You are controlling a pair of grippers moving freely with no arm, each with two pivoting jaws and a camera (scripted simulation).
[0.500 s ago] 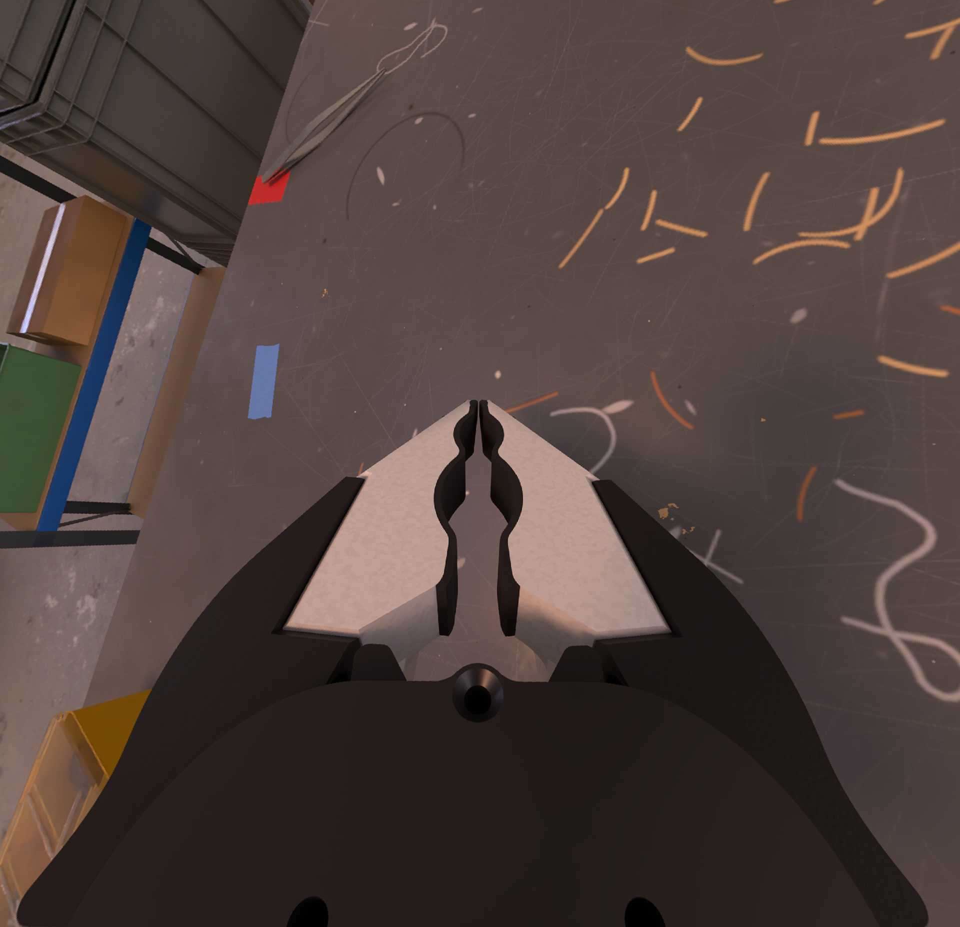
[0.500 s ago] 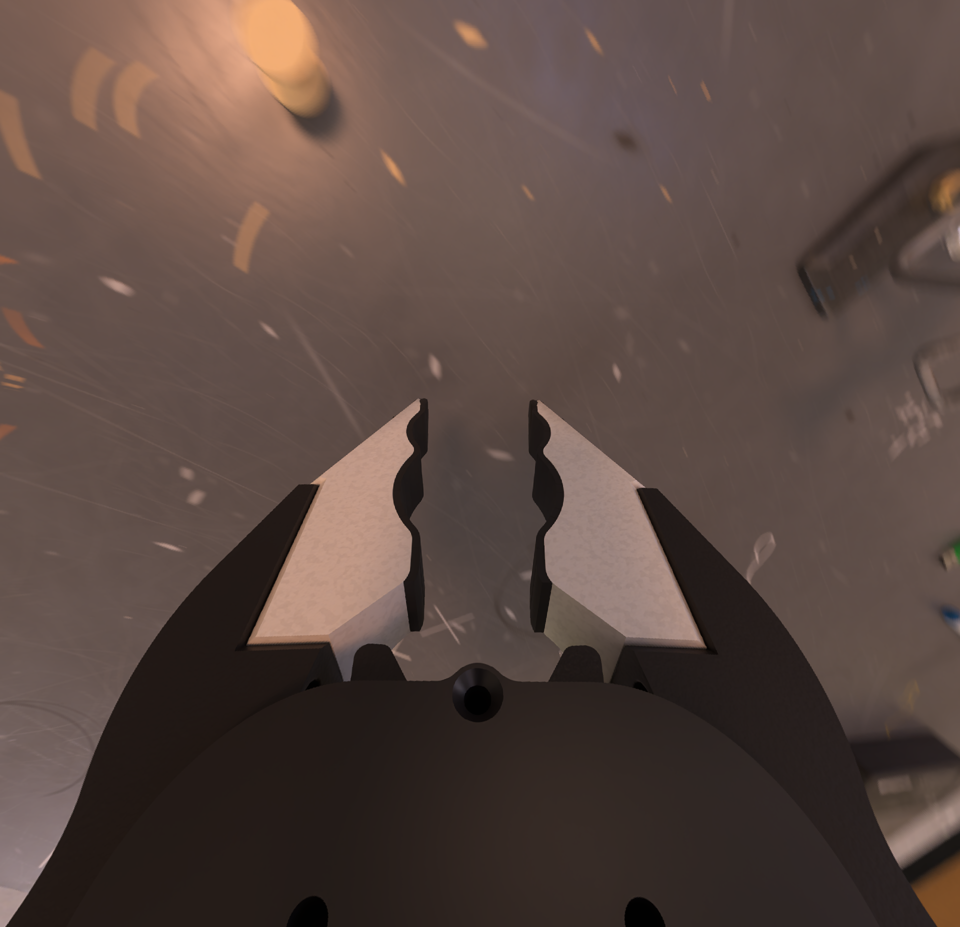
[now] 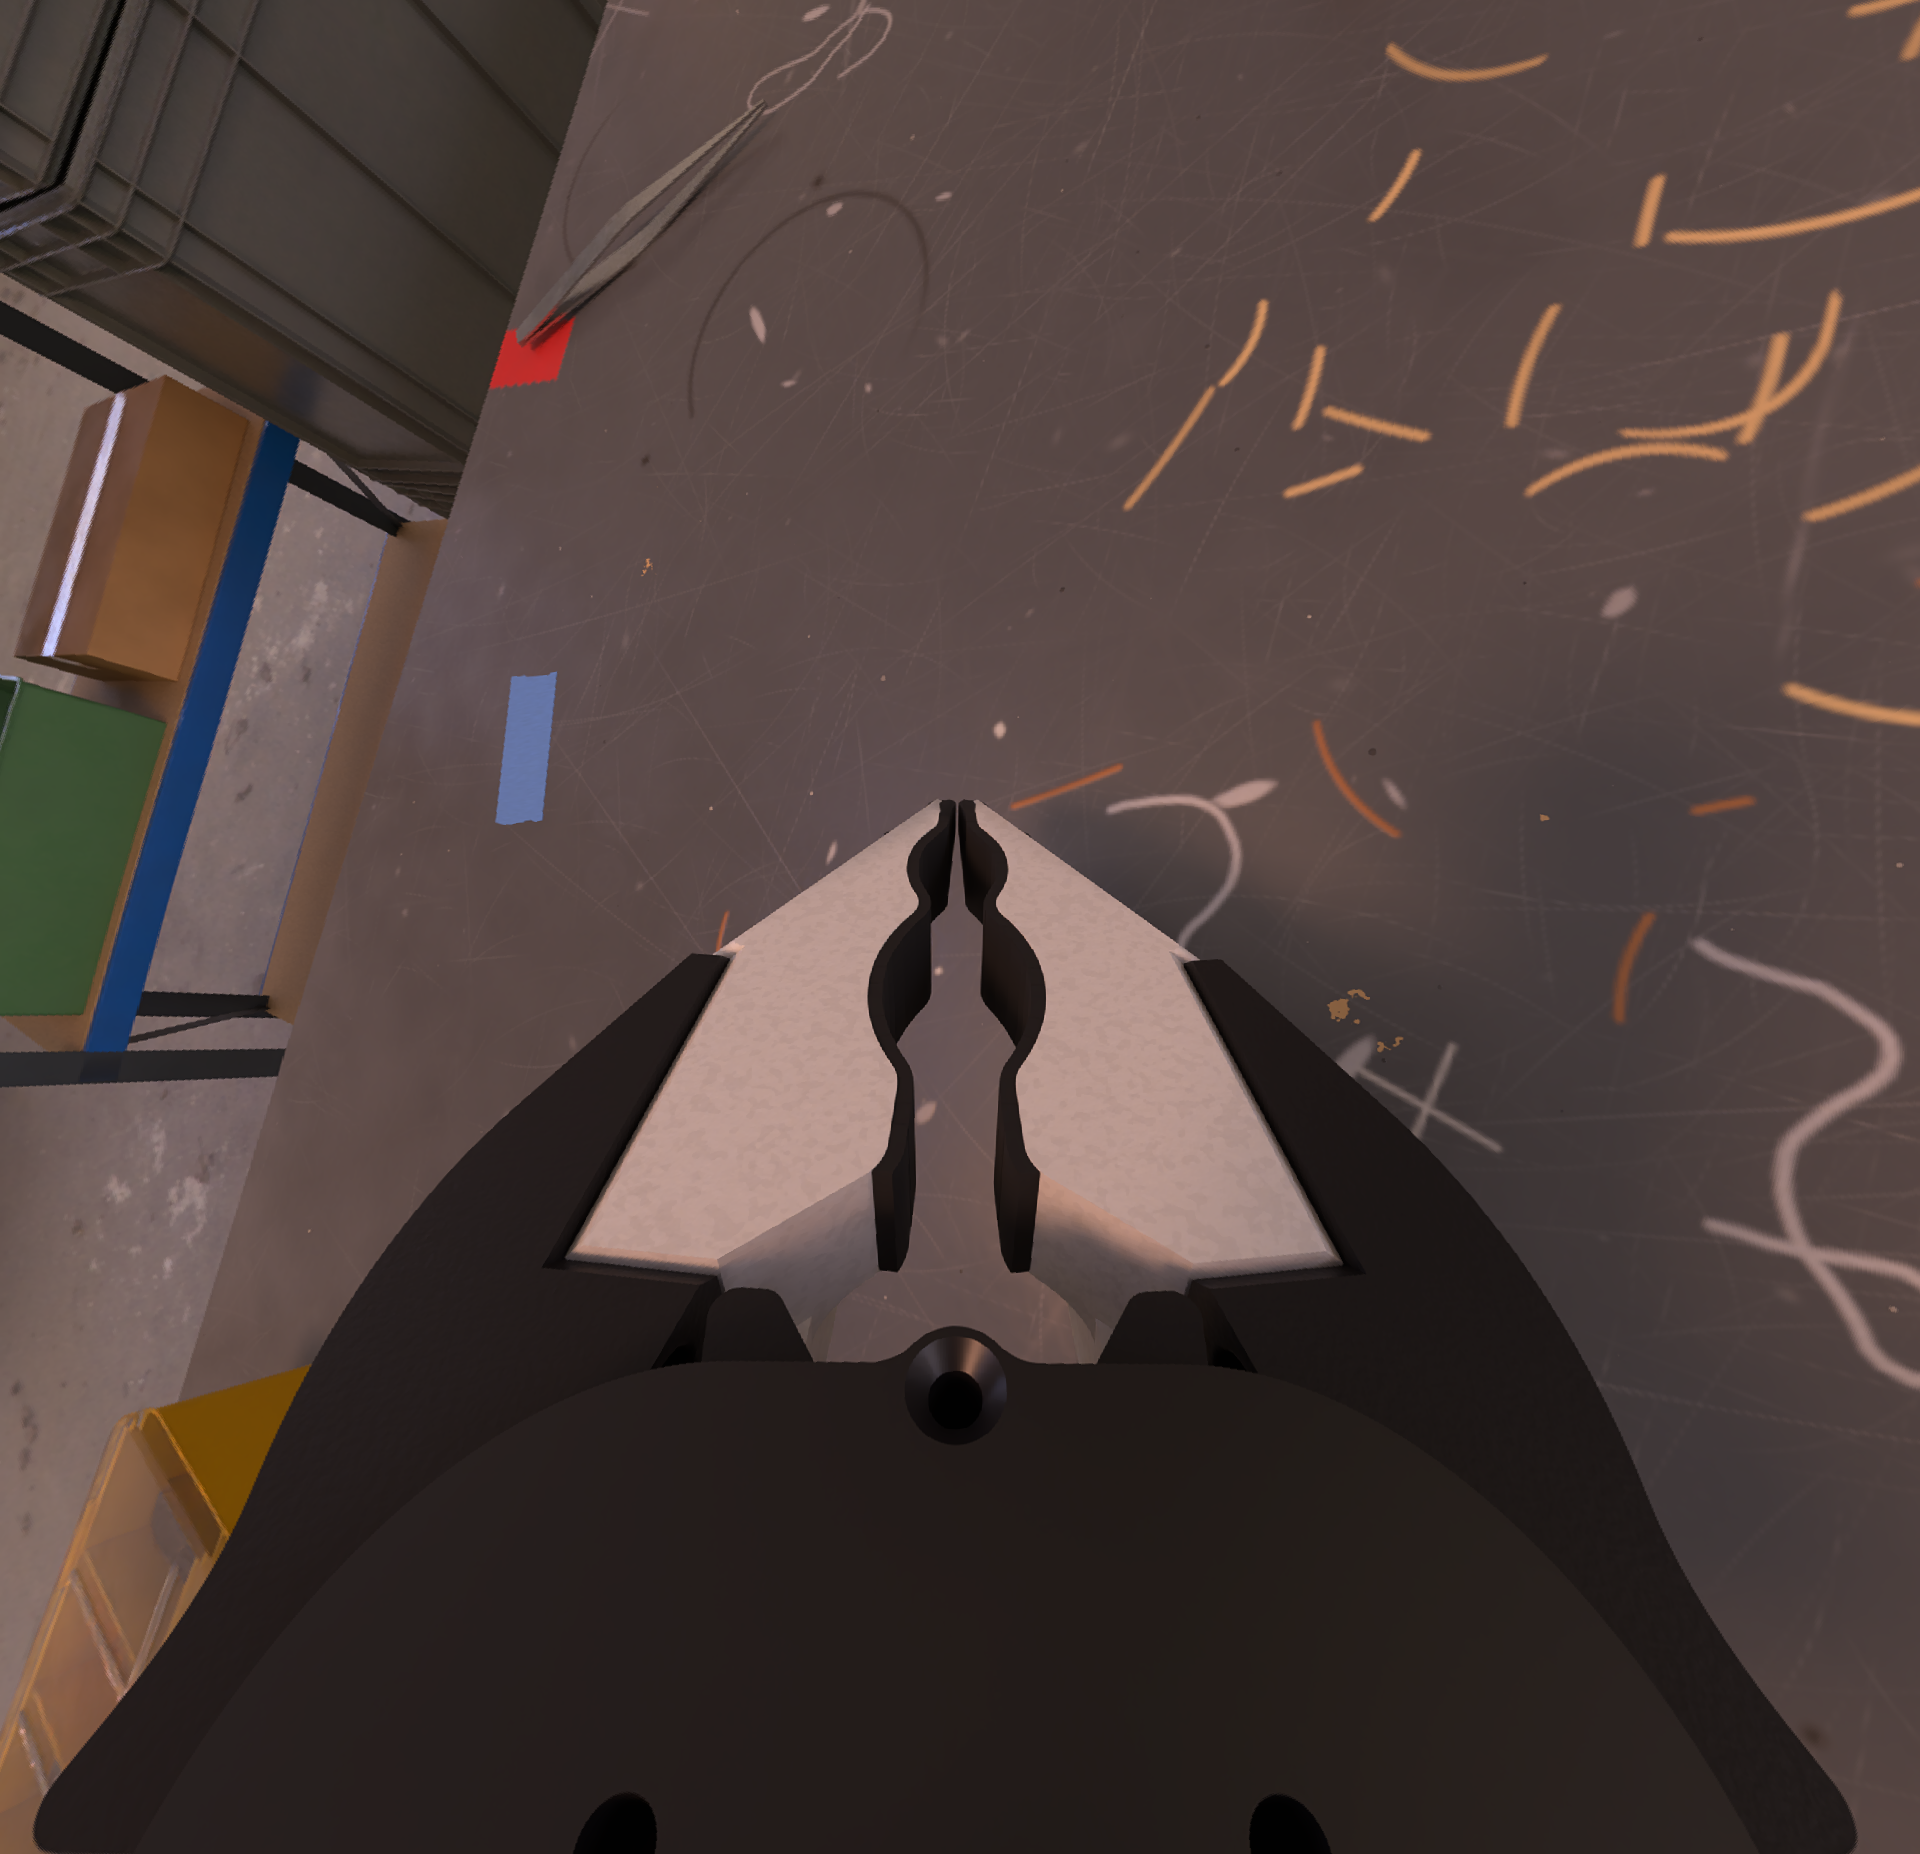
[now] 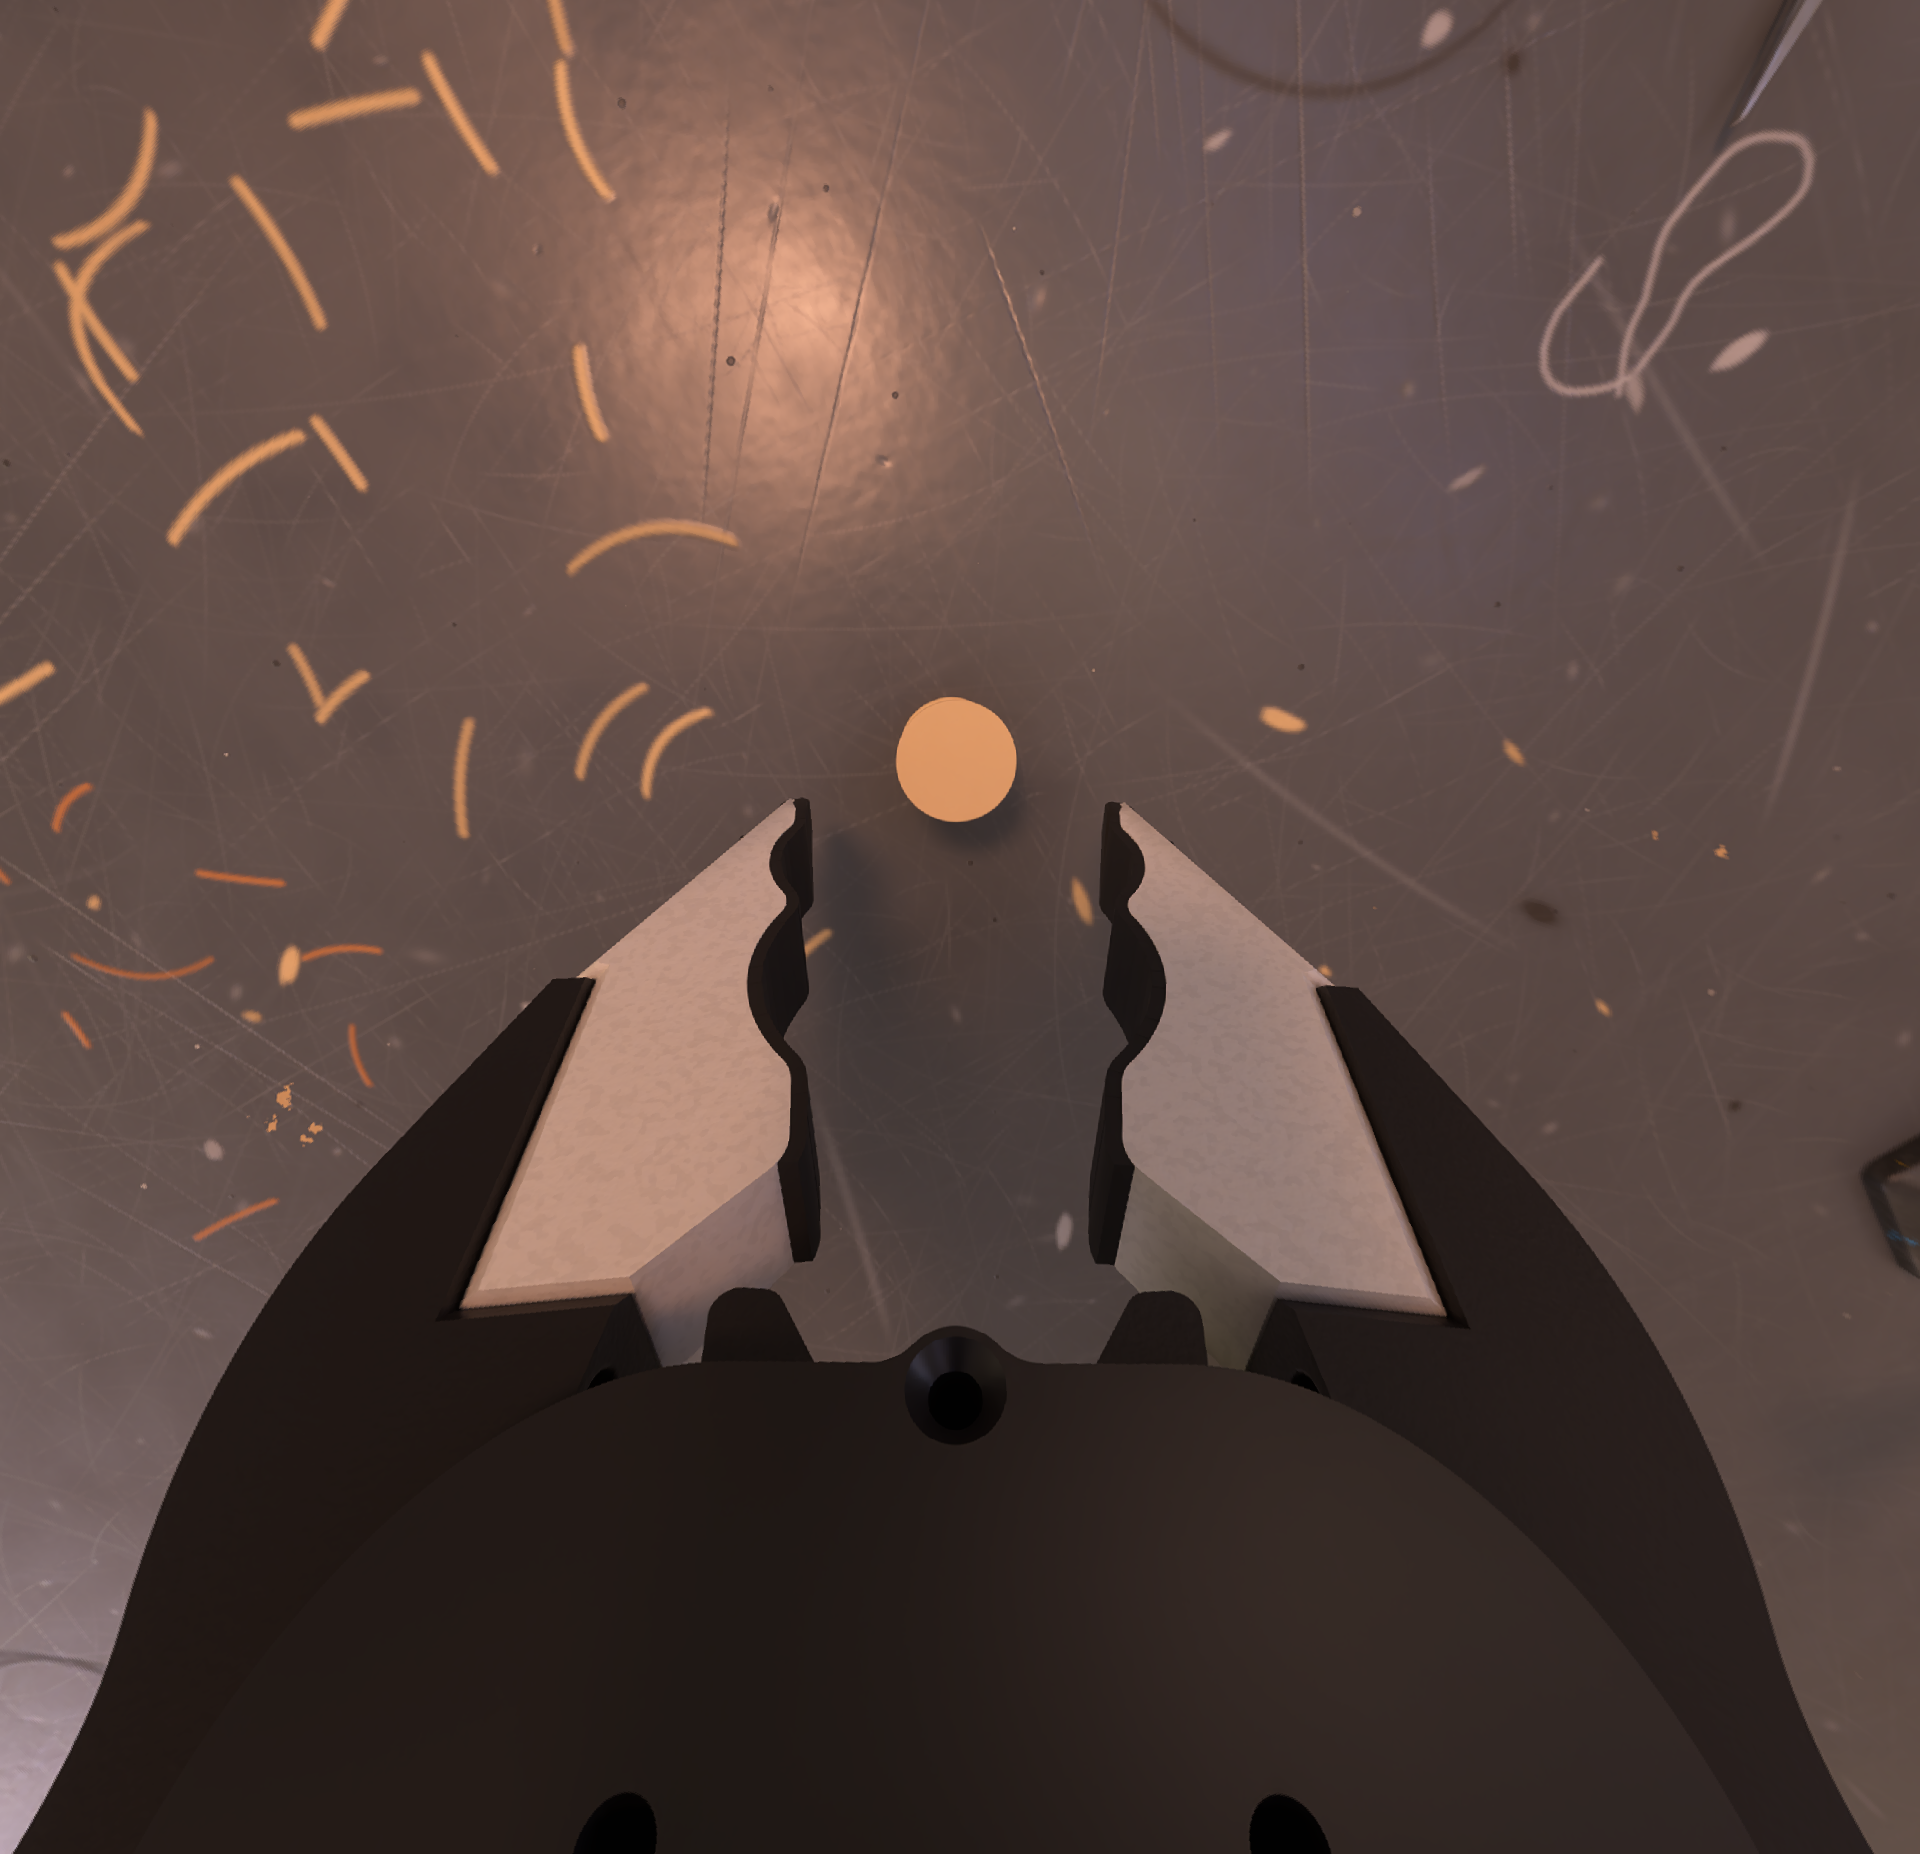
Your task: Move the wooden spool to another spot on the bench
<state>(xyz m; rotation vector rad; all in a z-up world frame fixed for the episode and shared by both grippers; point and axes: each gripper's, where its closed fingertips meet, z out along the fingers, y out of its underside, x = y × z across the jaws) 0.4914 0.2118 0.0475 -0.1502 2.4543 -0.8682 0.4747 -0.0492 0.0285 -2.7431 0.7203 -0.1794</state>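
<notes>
The wooden spool stands upright on the dark bench; I see its round pale-orange top from above in the right wrist view. My right gripper is open and empty, held above the bench, with the spool just beyond and between its fingertips. My left gripper is shut and empty over the bench near its left edge. The spool does not show in the left wrist view.
Tweezers lie by a red tape patch, with a blue tape strip near the bench's left edge. Orange thread scraps and a white thread loop litter the bench. A grey crate stands off the bench.
My right gripper has swung toward the spool, which went from the upper left of its view to just ahead of the fingertips, and its jaws have opened wider. The left gripper has not moved.
</notes>
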